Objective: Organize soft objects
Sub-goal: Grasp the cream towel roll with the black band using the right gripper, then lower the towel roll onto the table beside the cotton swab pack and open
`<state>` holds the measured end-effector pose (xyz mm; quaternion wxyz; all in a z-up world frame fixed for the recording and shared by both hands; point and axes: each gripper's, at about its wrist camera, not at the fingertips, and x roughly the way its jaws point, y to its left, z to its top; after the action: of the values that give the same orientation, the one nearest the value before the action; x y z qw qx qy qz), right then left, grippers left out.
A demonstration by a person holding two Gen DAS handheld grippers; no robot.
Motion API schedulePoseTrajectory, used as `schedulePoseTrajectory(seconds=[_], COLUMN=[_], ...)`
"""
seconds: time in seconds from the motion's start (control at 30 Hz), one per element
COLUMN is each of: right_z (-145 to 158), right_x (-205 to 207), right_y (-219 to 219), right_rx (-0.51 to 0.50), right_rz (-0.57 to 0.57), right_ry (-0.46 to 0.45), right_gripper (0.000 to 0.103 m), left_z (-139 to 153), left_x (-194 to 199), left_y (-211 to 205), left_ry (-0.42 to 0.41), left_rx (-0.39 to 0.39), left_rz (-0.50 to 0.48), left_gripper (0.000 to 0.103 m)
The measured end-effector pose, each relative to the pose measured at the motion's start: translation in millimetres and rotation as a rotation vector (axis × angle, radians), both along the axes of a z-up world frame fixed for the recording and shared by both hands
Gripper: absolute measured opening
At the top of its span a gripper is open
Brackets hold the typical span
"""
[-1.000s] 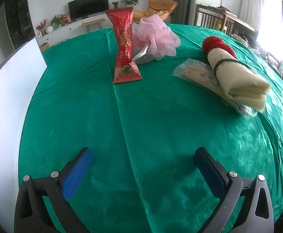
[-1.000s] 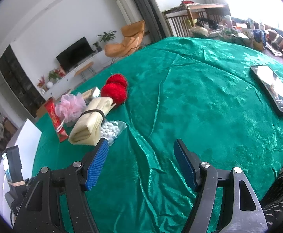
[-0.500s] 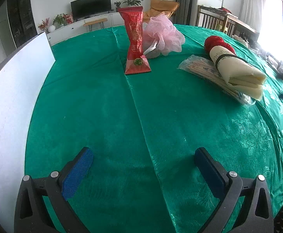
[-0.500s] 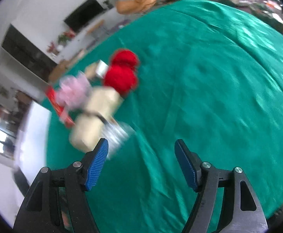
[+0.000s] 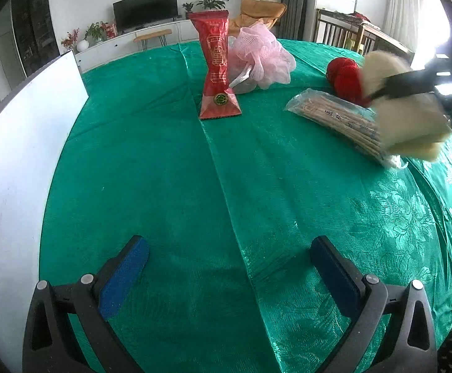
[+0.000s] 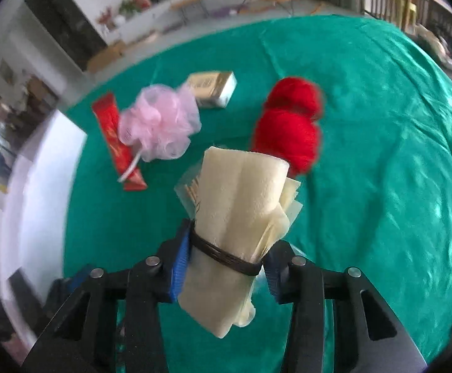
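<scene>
My right gripper [image 6: 226, 264] is shut on a cream rolled cloth [image 6: 241, 205] tied with a dark band, its jaws at the band. In the left wrist view the cloth [image 5: 406, 115] shows blurred at the right, above a clear packet of sticks [image 5: 337, 118]. Two red yarn balls [image 6: 291, 124] lie just beyond the cloth and also show in the left wrist view [image 5: 345, 77]. A pink mesh pouf [image 6: 160, 124] [image 5: 260, 59] lies further left. My left gripper [image 5: 229, 273] is open and empty, low over the green tablecloth [image 5: 163, 171].
A red snack packet [image 5: 218, 68] stands next to the pouf. A small cream box [image 6: 213, 87] lies behind the pouf. A white board [image 5: 14, 143] runs along the table's left side. Chairs and furniture stand beyond the table.
My right gripper has moved to the rolled cloth and shut on it; the cloth now looks raised and blurred. My left gripper has stayed open and drawn back slightly.
</scene>
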<state>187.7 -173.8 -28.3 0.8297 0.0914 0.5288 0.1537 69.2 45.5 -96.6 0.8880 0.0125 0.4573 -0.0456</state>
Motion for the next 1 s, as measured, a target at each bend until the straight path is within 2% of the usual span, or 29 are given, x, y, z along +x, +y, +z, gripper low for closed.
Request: schedulePoseTrajectory(seconds=[0.07, 0.13, 0.2, 0.3, 0.33, 0.4, 0.47, 0.53, 0.63, 0.7, 0.73, 0.77, 1.0], right_z=[11.2, 13.4, -7.5, -45.5, -48.4, -51.9, -56.3, -51.7, -50.2, -50.4, -50.9, -53.5, -56.5], right_x=[-7.3, -5.5, 6.4, 21.2, 20.5, 16.1, 6.5, -5.3, -14.6, -17.0, -18.1, -18.4, -44.9], right_y=[-23.1, -38.6, -49.1, -47.4, -43.7, -27.7, -4.3, 10.0, 4.1, -4.6, -11.5, -19.5, -41.3], right_rx=[0.002, -0.146, -0.216, -0.127, -0.100, 0.018, 0.134, 0.123, 0.139, 0.048, 0.012, 0.009, 0.069], right_rz=[-0.035, -0.076, -0.094, -0.080, -0.072, -0.021, 0.068, 0.117, 0.084, 0.069, 0.050, 0.031, -0.035], right_ry=[-0.037, -0.093, -0.055, 0.071, 0.075, 0.123, 0.200, 0.187, 0.193, 0.145, 0.117, 0.094, -0.097], right_gripper=[0.044, 0.045, 0.045, 0.045, 0.045, 0.033, 0.031, 0.031, 0.031, 0.041, 0.051, 0.067, 0.070], left_z=[-0.3, -0.5, -0.3, -0.3, -0.3, -0.1, 0.0, 0.0, 0.0, 0.0, 0.0, 0.0, -0.1], left_x=[-0.2, -0.1, 0.4, 0.5, 0.5, 0.8, 0.9, 0.9, 0.9, 1.0, 1.0, 1.0, 1.1], left_y=[-0.2, -0.6, -0.6, -0.6, -0.6, -1.0, -1.2, -1.2, -1.2, -1.5, -1.3, -1.3, -1.4], left_ry=[0.000, 0.000, 0.000, 0.000, 0.000, 0.000, 0.000, 0.000, 0.000, 0.000, 0.000, 0.000, -0.001], left_rx=[0.001, 0.003, 0.002, 0.003, 0.002, 0.001, 0.001, 0.001, 0.001, 0.001, 0.001, 0.001, 0.001], left_rz=[0.003, 0.008, 0.008, 0.008, 0.008, 0.008, 0.009, 0.009, 0.009, 0.009, 0.009, 0.009, 0.009], left_gripper=[0.103, 0.103, 0.103, 0.103, 0.103, 0.103, 0.103, 0.103, 0.103, 0.103, 0.103, 0.103, 0.103])
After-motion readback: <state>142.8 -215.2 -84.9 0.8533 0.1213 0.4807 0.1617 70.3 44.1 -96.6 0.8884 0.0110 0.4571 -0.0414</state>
